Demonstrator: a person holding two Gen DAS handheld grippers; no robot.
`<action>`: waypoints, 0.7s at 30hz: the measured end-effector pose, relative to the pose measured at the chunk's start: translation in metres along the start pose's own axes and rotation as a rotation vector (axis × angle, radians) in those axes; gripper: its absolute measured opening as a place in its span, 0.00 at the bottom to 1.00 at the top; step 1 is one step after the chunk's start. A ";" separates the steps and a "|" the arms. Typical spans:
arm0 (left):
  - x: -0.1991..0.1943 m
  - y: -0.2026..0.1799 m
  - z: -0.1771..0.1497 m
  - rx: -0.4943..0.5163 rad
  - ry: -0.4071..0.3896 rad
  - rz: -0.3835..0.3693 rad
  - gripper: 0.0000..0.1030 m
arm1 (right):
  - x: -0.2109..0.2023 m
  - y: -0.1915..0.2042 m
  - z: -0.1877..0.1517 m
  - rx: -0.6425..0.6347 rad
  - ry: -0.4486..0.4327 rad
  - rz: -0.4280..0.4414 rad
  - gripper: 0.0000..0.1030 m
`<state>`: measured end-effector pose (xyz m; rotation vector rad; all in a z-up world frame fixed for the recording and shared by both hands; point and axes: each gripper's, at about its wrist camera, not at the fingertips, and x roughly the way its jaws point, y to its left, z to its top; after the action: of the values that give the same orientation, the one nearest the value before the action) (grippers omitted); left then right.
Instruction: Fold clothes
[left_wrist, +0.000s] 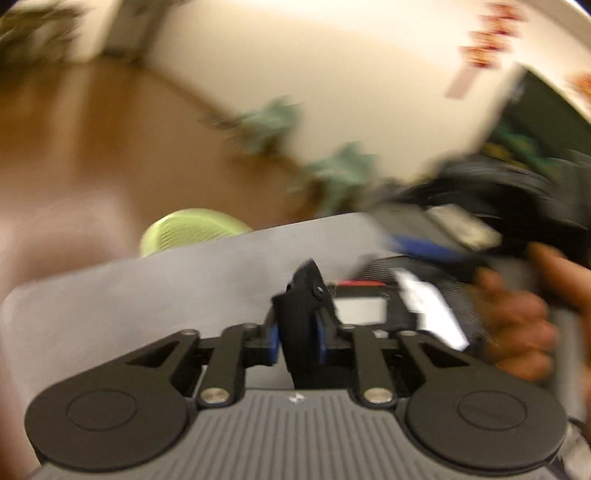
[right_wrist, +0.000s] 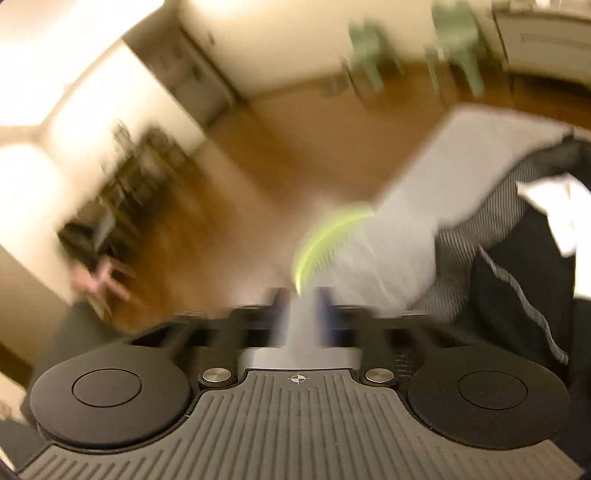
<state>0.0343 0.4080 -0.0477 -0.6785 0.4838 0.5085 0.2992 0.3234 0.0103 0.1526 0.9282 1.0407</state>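
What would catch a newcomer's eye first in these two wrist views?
The motion blur comes first, heaviest in the right wrist view. In the left wrist view the left claw stands out sharp at centre, shut on a dark piece of cloth above the grey table, with a hand at the right edge. The lime green basket beyond the table's far edge is the brightest colour, and the striped garment lies on the table at right.

No readable text, white label on the garment (left_wrist: 432, 314) too blurred

black claw (left_wrist: 298, 332), blue pads (left_wrist: 274, 341), seemingly ribbed grey housing
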 end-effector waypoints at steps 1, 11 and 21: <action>0.000 0.005 0.001 -0.027 0.004 0.023 0.23 | -0.007 -0.001 0.002 -0.023 -0.011 -0.064 0.88; -0.029 -0.036 0.026 0.149 -0.097 -0.175 0.64 | -0.123 -0.099 -0.036 -0.050 -0.076 -0.741 0.89; 0.071 -0.042 0.033 0.185 0.153 -0.033 0.43 | -0.104 -0.142 -0.062 0.167 -0.069 -0.615 0.78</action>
<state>0.1217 0.4222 -0.0459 -0.5491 0.6545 0.3767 0.3311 0.1471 -0.0412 0.0341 0.9174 0.3875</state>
